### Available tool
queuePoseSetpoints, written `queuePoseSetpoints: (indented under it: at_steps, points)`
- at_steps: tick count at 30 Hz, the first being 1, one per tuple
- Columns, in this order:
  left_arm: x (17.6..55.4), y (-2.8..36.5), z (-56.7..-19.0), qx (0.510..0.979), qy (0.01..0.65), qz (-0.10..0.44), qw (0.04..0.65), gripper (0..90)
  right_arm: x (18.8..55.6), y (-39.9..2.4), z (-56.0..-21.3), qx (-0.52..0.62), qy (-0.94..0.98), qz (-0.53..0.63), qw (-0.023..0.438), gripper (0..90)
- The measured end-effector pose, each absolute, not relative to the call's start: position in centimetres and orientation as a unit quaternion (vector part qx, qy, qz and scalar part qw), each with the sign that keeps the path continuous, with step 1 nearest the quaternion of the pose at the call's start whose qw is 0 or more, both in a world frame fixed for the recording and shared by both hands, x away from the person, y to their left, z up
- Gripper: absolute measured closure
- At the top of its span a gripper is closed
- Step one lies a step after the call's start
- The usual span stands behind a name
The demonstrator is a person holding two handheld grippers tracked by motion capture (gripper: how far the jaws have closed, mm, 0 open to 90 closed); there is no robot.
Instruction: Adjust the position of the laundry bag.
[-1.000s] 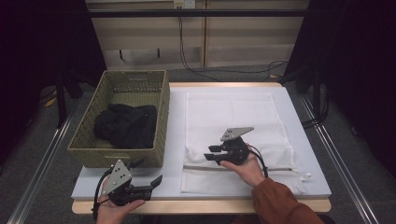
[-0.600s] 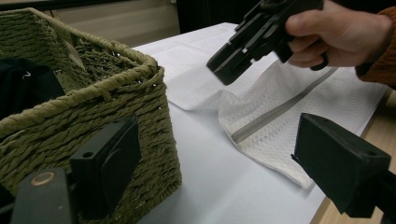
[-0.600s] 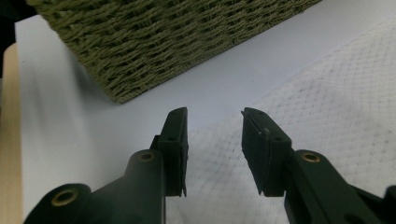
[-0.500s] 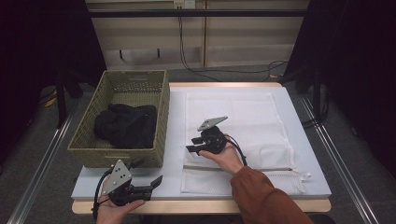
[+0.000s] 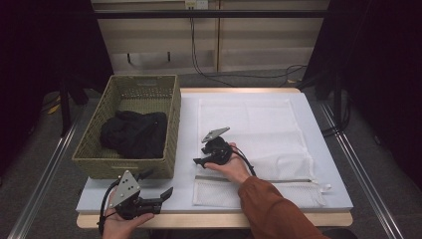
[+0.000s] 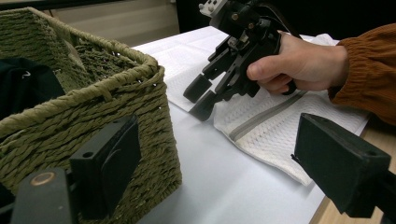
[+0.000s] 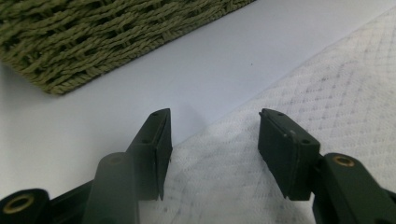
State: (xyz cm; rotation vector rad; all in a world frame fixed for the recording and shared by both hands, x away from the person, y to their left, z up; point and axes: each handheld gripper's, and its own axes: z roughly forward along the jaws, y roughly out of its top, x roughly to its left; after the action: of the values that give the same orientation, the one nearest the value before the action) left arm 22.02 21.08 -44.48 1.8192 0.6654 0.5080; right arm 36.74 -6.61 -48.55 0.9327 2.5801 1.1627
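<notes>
A white mesh bag (image 5: 249, 124) lies flat on the table, its zipper (image 5: 259, 179) running along the near part. My right gripper (image 5: 198, 160) sits low at the bag's left edge, pointing towards the basket. Its jaws have just been opening and stand wide apart (image 7: 215, 140). The bag's edge (image 7: 327, 84) lies under the gap, and the pads do not press on it. The left gripper view shows the same gripper (image 6: 198, 97) tilted down over the mesh bag (image 6: 275, 135). My left gripper (image 5: 166, 196) rests open and holds nothing at the table's near left corner.
A green woven basket (image 5: 174, 114) stands at the left of the table and holds a black garment (image 5: 132, 134). Its near corner (image 6: 116, 93) is close beside my left gripper, and its wall (image 7: 93, 32) lies just ahead of the right gripper. Bare table separates basket and bag.
My right gripper has moved left across the bag, from near the zipper to the bag's left edge, and its jaws stand wider. The left gripper has stayed put.
</notes>
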Motion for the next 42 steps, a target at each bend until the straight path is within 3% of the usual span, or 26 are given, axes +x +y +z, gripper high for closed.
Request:
queuePoseSetpoints:
  at_steps: [4, 7, 15, 42]
  points:
    - [22.1, 21.1, -44.5, 0.765, 0.280, 0.212, 0.540, 14.3, 36.7, -6.2, -48.7, 0.296, 0.871, 0.377, 0.111, 47.1]
    - [22.0, 21.1, -44.5, 0.764, 0.283, 0.213, 0.539, 14.3, 36.9, -6.2, -48.5, 0.305, 0.870, 0.371, 0.112, 54.4]
    - [22.1, 21.2, -44.5, 0.766, 0.279, 0.210, 0.540, 14.3, 37.7, -7.0, -48.4, 0.333, 0.860, 0.372, 0.105, 87.1]
    - [22.1, 21.2, -44.5, 0.763, 0.285, 0.209, 0.541, 14.2, 38.5, -4.4, -48.4, 0.344, 0.840, 0.412, 0.081, 88.8]
